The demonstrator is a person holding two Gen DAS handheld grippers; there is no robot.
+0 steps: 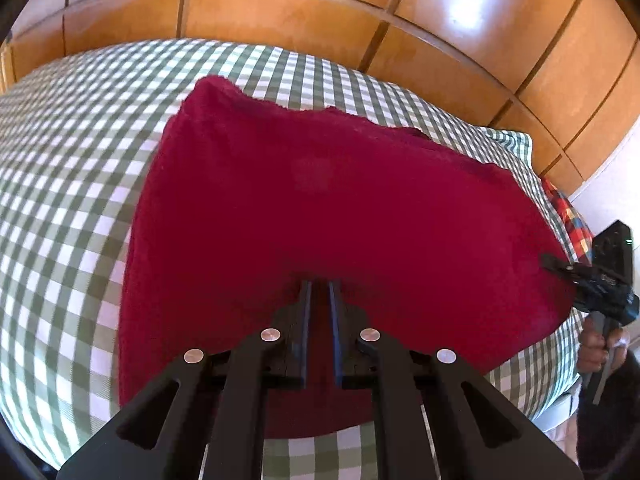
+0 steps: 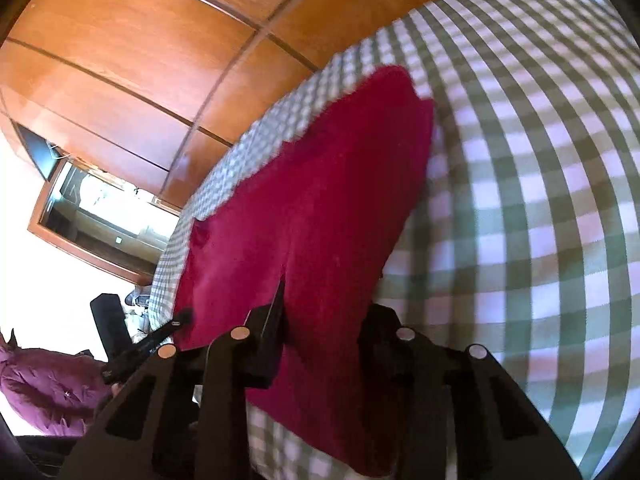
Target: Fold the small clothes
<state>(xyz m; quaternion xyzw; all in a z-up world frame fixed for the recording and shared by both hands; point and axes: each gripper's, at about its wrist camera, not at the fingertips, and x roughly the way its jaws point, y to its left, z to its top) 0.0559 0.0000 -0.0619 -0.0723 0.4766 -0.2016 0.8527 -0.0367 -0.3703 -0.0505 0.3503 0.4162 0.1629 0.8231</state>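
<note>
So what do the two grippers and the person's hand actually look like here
Both are matte black plastic. The left gripper has slim straight fingers with blue inner pads, on angular link arms pinned by round silver rivets. The right gripper has matching links. A bare hand wraps its grey handle, with a dark sleeve below.

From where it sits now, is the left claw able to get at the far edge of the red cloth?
Probably yes. The left claw is shut on the near edge of the red cloth, and nothing lies on the cloth between it and the far edge. It would likely carry the near edge along, making the fold.
</note>
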